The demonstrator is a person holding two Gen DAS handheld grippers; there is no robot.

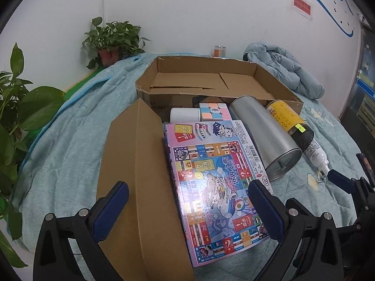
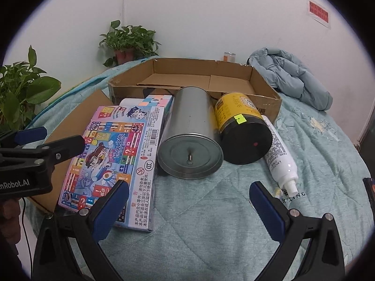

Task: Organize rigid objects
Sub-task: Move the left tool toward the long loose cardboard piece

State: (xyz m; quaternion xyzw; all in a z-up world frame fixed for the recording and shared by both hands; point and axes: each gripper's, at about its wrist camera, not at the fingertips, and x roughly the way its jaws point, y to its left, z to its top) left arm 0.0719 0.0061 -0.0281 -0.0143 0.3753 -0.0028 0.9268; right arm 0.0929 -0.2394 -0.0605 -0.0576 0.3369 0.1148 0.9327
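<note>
Lying between open left hand-held gripper (image 1: pixel 187 201) fingers, game box (image 1: pixel 215 187)

Both wrist cams look forward and down along their fingers, low over the quilt (image 2: pixel 211 222), toward the cardboard tray (image 1: pixel 211 79) and back wall. Left cam sits close over the game box (image 1: pixel 218 187); right cam sits further right, nearer the metal can (image 2: pixel 191 138). Both views share all three.

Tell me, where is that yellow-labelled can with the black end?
In both views the yellow-labelled can with the black end lies on its side on the blue quilt, between the silver metal canister and the white spray bottle, before the open cardboard box.
</note>
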